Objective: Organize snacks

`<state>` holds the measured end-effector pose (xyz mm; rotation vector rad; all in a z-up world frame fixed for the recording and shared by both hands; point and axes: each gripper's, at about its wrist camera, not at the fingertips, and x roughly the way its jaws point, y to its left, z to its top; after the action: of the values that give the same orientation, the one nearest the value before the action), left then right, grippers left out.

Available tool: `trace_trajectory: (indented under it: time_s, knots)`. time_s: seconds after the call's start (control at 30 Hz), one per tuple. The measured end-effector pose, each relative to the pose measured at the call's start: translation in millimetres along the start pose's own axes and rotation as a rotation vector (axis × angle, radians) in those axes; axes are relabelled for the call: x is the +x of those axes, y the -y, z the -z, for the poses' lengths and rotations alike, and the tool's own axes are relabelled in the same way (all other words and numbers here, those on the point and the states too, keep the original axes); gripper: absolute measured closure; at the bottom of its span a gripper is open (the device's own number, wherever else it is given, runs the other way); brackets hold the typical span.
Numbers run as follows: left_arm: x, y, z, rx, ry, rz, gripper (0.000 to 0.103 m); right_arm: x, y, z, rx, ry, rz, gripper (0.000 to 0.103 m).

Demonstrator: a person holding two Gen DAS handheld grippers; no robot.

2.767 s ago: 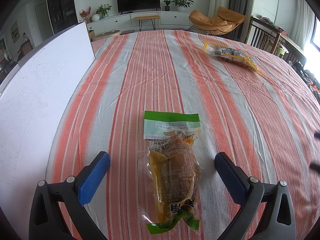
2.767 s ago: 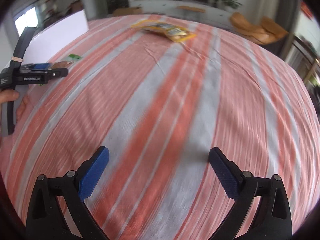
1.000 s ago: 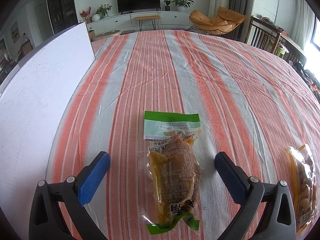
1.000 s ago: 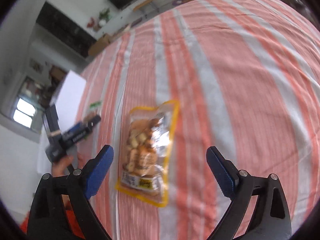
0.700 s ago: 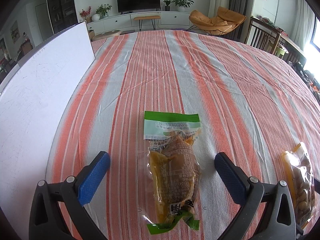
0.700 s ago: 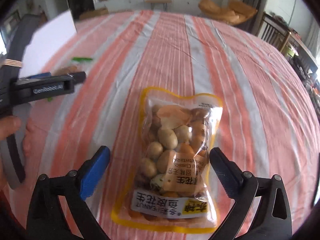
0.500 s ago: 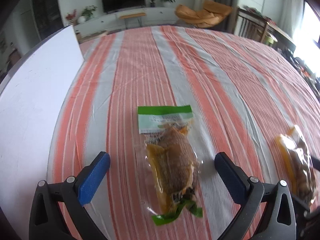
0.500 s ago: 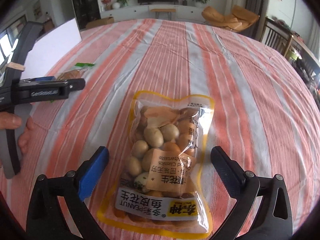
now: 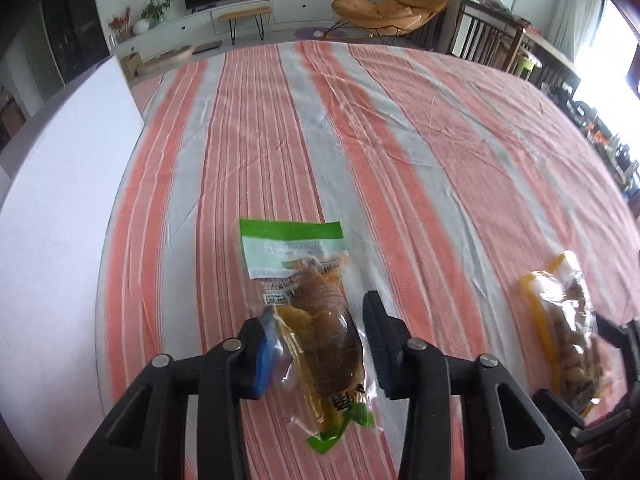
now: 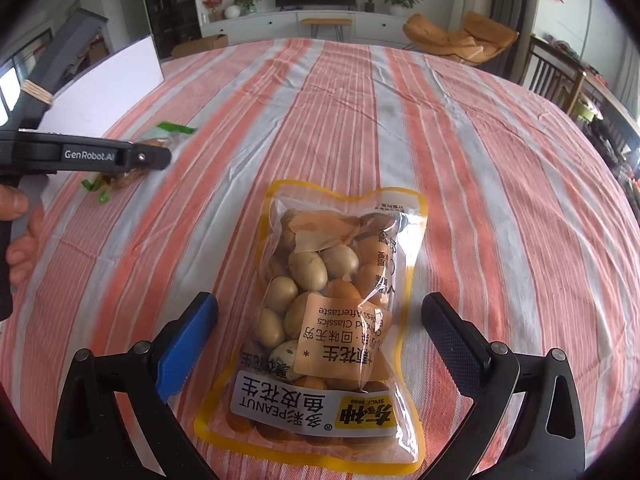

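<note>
A clear snack pack with a green header and brown contents (image 9: 316, 320) lies on the striped tablecloth (image 9: 360, 128). My left gripper (image 9: 320, 344) is shut on its lower half. The same pack shows in the right wrist view (image 10: 120, 174), half hidden by the left gripper (image 10: 160, 158). A yellow-edged peanut bag (image 10: 332, 304) lies flat between the fingers of my right gripper (image 10: 320, 340), which is open around it without touching. The peanut bag also shows at the right of the left wrist view (image 9: 568, 332).
A white board (image 9: 52, 216) stands along the table's left side and also shows in the right wrist view (image 10: 108, 84). The striped cloth stretches far ahead. Chairs (image 9: 492, 40), a lounge chair (image 9: 388, 6) and a TV cabinet stand beyond the table.
My left gripper has closed on the green-topped pack. The peanut bag, earlier at the far side of the table, now lies between my right gripper's open fingers.
</note>
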<state>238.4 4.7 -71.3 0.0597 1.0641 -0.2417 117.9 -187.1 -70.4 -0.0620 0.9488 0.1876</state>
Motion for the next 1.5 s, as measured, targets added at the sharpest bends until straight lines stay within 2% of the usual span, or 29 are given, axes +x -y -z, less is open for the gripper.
trace_trajectory:
  time_s: [0.13,0.23,0.27,0.3,0.33,0.37,0.5,0.6,0.67,0.77,0.83,0.97,1.1,1.17,1.2,1.23,1.3,1.33,1.4,1.5]
  knots:
    - [-23.2,-12.3,24.8,-0.069,0.051,0.017,0.072,-1.5,-0.2,1.1,-0.006,-0.026,-0.003,0.000]
    - [-46.5,-15.0,44.0,-0.087,0.097,0.021,0.074,-0.5,1.5,-5.2,-0.008,-0.101,-0.023,0.001]
    - [-53.3,-14.4,47.2,-0.097,0.108,0.028,0.074,-1.8,4.8,-8.2,0.000,-0.116,-0.052,0.006]
    - [-61.1,-16.3,48.2,-0.108,0.120,0.036,0.074,-3.4,7.8,-10.2,0.008,-0.122,-0.076,0.018]
    - [-71.6,-16.5,52.4,-0.120,0.139,0.053,0.074,-7.9,10.0,-13.2,-0.007,-0.116,-0.064,0.038]
    - [-76.3,-17.0,53.7,-0.124,0.150,0.064,0.074,-9.8,13.4,-15.6,-0.010,-0.130,-0.058,0.039]
    - [-104.7,-21.3,63.6,-0.168,0.196,0.128,0.074,-14.1,37.2,-15.6,0.094,-0.165,-0.164,0.040]
    - [-130.1,-31.0,66.4,-0.224,0.241,0.198,0.074,-33.0,52.8,-19.4,0.229,-0.138,-0.319,0.040]
    - [-157.1,-45.9,69.1,-0.265,0.283,0.253,0.074,-52.6,48.1,-29.9,0.256,-0.100,-0.381,0.040]
    - [-194.6,-75.2,71.3,-0.300,0.338,0.250,0.074,-89.5,12.0,-62.7,0.216,-0.039,-0.503,0.040]
    - [-217.0,-102.8,74.1,-0.322,0.361,0.208,0.074,-109.3,-22.4,-85.1,0.159,-0.006,-0.566,0.040]
    - [-245.9,-172.5,89.6,-0.379,0.363,0.021,0.074,-135.8,-116.9,-129.7,0.032,0.031,-0.700,0.039]
    - [-247.3,-234.2,113.2,-0.433,0.305,-0.165,0.074,-135.3,-220.7,-161.7,-0.097,0.039,-0.758,0.039]
    - [-243.0,-253.9,123.3,-0.453,0.283,-0.217,0.072,-122.4,-272.2,-169.0,-0.150,0.018,-0.780,0.038]
    - [-239.9,-262.8,127.7,-0.464,0.270,-0.237,0.062,-116.2,-291.4,-169.6,-0.174,0.019,-0.772,0.038]
    - [-237.0,-269.9,131.3,-0.477,0.261,-0.258,0.042,-113.1,-308.1,-166.6,-0.193,0.023,-0.762,0.034]
    - [-235.2,-275.2,139.4,-0.490,0.273,-0.287,0.018,-96.6,-336.5,-162.8,-0.223,0.012,-0.755,0.023]
    - [-237.4,-275.7,143.8,-0.491,0.295,-0.304,0.016,-86.9,-347.7,-160.0,-0.236,-0.012,-0.761,0.014]
    - [-237.0,-272.6,149.0,-0.479,0.302,-0.320,0.014,-76.3,-355.7,-153.9,-0.242,-0.046,-0.741,0.013]
    - [-235.1,-258.5,151.1,-0.447,0.314,-0.350,0.014,-72.7,-349.0,-147.5,-0.267,-0.025,-0.674,0.013]
